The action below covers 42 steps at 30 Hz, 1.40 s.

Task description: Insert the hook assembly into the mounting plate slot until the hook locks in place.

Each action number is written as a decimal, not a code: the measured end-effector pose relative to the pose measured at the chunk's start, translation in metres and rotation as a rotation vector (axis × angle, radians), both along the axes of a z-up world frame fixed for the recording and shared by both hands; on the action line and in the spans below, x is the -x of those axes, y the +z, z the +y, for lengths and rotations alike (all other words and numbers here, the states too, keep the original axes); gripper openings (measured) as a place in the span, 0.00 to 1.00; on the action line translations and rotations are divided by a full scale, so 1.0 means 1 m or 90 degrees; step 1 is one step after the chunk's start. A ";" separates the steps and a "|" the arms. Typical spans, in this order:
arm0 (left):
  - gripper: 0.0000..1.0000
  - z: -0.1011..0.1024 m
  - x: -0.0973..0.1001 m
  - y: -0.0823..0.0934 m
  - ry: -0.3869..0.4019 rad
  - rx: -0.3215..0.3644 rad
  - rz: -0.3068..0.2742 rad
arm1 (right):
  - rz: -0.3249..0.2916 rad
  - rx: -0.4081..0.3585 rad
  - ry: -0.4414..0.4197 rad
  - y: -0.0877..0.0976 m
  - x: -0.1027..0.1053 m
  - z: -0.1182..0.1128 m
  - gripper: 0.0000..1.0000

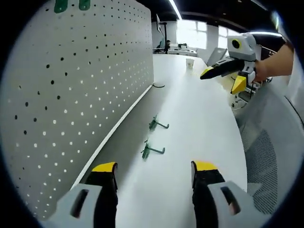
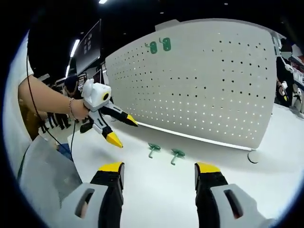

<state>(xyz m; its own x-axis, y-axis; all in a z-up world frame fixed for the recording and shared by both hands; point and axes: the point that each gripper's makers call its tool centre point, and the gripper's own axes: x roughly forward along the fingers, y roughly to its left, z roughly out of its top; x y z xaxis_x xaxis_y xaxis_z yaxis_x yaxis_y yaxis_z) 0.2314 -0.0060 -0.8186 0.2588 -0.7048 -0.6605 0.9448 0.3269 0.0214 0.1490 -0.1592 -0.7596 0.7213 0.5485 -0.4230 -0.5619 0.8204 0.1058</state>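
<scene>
Two green hooks (image 2: 153, 150) (image 2: 177, 154) lie on the white tabletop (image 2: 156, 199) just in front of the pegboard (image 2: 199, 80), with two green pieces already mounted near its top edge (image 2: 159, 46). Your left claw (image 1: 154, 176) and right claw (image 2: 159, 176) both stand apart and empty. Bring one claw down over a hook's stem, close squarely, and keep its backplate facing the board so the tabs meet the holes.
</scene>
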 end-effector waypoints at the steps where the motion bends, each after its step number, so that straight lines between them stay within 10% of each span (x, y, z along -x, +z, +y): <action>1: 0.64 -0.001 0.000 -0.002 -0.006 -0.004 0.003 | 0.002 0.001 -0.001 0.000 0.001 -0.001 0.58; 42: 0.59 -0.037 -0.015 -0.055 -0.202 -0.183 0.043 | 0.015 -0.001 -0.015 0.003 0.017 -0.017 0.57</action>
<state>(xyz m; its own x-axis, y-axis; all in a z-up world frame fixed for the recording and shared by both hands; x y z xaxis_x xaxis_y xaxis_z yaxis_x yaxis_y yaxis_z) 0.2467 -0.0428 -0.8739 0.0078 -0.5273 -0.8497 0.9999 0.0098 0.0031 0.1324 -0.1759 -0.7566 0.7237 0.5329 -0.4385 -0.5404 0.8328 0.1203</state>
